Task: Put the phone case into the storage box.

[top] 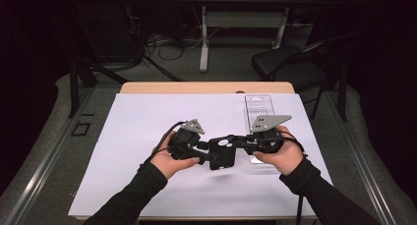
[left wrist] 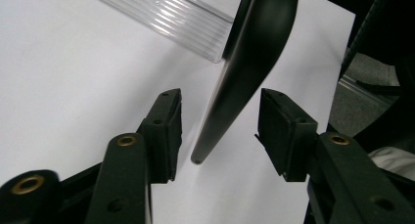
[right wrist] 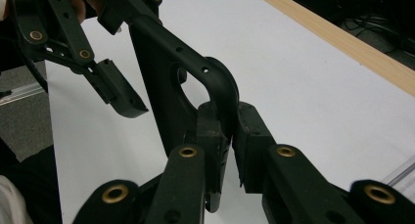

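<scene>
While the right gripper [right wrist: 230,131] clamps the black phone case [top: 222,154], the left gripper [left wrist: 220,131] fingers stand apart around its edge, handover seemingly finishing.

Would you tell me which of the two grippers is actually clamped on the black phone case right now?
The right gripper: its pads pinch the black phone case at its edge, whereas the left gripper stands open, pads clear of the case on both sides.

Our right gripper [right wrist: 230,131]: clamped on the black case [right wrist: 169,94] edge.
Left gripper [right wrist: 105,50]: beyond, upper left, beside the case.
Below us: white sheet [right wrist: 293,72].
</scene>
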`<state>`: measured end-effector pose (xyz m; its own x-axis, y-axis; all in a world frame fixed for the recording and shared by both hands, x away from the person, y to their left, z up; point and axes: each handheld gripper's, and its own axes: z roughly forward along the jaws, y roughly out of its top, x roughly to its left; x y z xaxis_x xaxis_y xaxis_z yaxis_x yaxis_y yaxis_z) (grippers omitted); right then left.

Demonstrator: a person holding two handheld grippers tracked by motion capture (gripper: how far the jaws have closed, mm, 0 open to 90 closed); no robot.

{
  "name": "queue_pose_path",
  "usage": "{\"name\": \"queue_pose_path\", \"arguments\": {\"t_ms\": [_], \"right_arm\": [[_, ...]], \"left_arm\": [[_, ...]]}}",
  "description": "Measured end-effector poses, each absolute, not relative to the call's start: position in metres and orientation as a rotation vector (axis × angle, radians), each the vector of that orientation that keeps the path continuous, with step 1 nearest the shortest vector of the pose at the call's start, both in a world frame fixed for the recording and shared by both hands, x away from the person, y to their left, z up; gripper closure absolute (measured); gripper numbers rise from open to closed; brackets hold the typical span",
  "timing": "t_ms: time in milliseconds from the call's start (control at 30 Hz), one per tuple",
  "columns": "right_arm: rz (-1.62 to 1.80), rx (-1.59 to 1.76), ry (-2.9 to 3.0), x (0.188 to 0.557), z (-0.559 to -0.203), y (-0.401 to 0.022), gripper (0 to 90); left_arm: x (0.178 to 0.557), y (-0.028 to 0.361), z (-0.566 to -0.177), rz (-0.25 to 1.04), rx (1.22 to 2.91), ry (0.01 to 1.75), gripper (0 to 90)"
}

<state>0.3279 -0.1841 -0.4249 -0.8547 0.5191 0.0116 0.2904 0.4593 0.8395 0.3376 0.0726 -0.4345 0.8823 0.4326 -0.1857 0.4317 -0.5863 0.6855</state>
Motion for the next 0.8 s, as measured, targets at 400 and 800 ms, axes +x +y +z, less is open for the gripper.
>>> {"name": "queue_pose_path", "arguments": {"t_ms": [400,800], "right_arm": [[1.33,0.69,2.418,0.336,-0.412,-0.196,82.7],[1.34,0.69,2.366,0.345,-0.398,-0.212,82.8]], "left_arm": [[0.338,0.095,-0.438,0.111,2.224,0.642,44.1],[0.341,0.114,-0.447,0.165,2.199,0.724,37.5]]}}
